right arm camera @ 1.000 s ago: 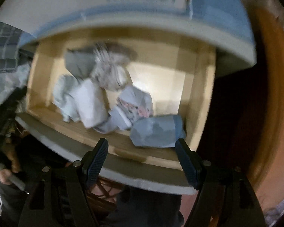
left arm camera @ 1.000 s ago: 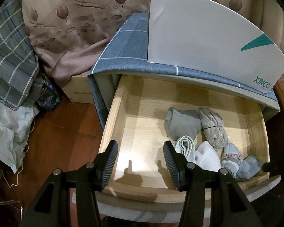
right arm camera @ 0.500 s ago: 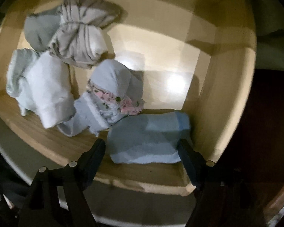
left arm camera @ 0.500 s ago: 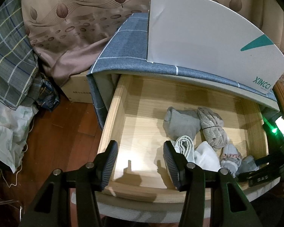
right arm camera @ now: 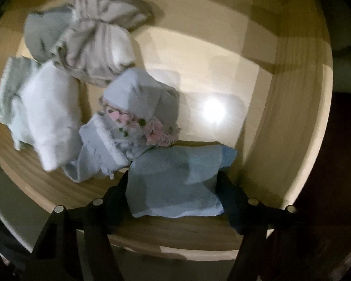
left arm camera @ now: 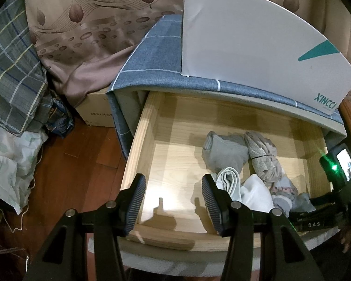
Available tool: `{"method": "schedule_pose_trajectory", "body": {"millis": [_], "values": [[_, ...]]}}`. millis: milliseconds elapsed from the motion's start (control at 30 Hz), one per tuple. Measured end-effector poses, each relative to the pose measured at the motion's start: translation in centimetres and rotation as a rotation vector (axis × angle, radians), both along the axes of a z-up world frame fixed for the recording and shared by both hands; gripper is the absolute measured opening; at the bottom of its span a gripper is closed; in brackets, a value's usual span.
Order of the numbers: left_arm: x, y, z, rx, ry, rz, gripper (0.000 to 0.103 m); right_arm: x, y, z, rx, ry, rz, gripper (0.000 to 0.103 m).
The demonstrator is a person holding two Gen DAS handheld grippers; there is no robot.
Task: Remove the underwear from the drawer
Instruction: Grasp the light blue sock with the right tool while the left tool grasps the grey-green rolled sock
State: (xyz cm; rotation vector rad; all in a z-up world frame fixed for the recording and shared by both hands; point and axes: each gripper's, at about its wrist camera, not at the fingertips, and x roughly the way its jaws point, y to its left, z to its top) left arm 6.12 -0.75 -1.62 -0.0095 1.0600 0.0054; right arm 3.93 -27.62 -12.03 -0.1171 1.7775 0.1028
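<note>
The wooden drawer (left arm camera: 138,145) stands pulled out, with several folded bundles on its right side. A light blue underwear bundle (right arm camera: 175,182) lies in the front right corner. My right gripper (right arm camera: 173,185) points down over it with its jaws closing, and both pads rest against the bundle's sides. Beside it lie a floral-trimmed bundle (right arm camera: 133,126), a white one (right arm camera: 46,117) and a striped beige one (right arm camera: 96,46). My left gripper (left arm camera: 173,194) hangs open over the bare front left of the drawer, holding nothing. In the left wrist view the light blue bundle (left arm camera: 303,201) peeks out by the right tool.
A white cardboard box (left arm camera: 245,35) sits on the cabinet's blue checked cover (left arm camera: 152,58). On the red-brown wood floor (left arm camera: 82,159) to the left are a cardboard carton (left arm camera: 96,110), plaid cloth (left arm camera: 11,70) and a pale bag. The drawer's right wall (right arm camera: 280,117) stands close to my right fingers.
My right gripper has sunk into the drawer's front right corner, and its jaws have narrowed onto the light blue bundle. The left gripper has stayed put.
</note>
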Motion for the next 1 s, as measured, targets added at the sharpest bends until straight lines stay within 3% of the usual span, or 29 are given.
{"method": "schedule_pose_trajectory", "body": {"millis": [300, 533, 767, 1000], "values": [[0.5, -0.2, -0.9, -0.003, 0.067, -0.026, 0.051, -1.2, -1.6, 2.1, 0.169, -0.080, -0.153, 0.056], [1.0, -0.4, -2.1, -0.047, 0.151, -0.059, 0.051, -1.9, -4.0, 2.4, 0.164, -0.094, -0.198, 0.055], [2.0, -1.5, -4.6, -0.135, 0.319, -0.097, 0.051, -0.8, -5.1, 2.2, 0.187, -0.097, -0.204, 0.056], [3.2, -3.8, -6.2, -0.146, 0.388, -0.079, 0.051, -0.3, -5.6, 2.2, 0.212, -0.097, -0.221, 0.057]]}}
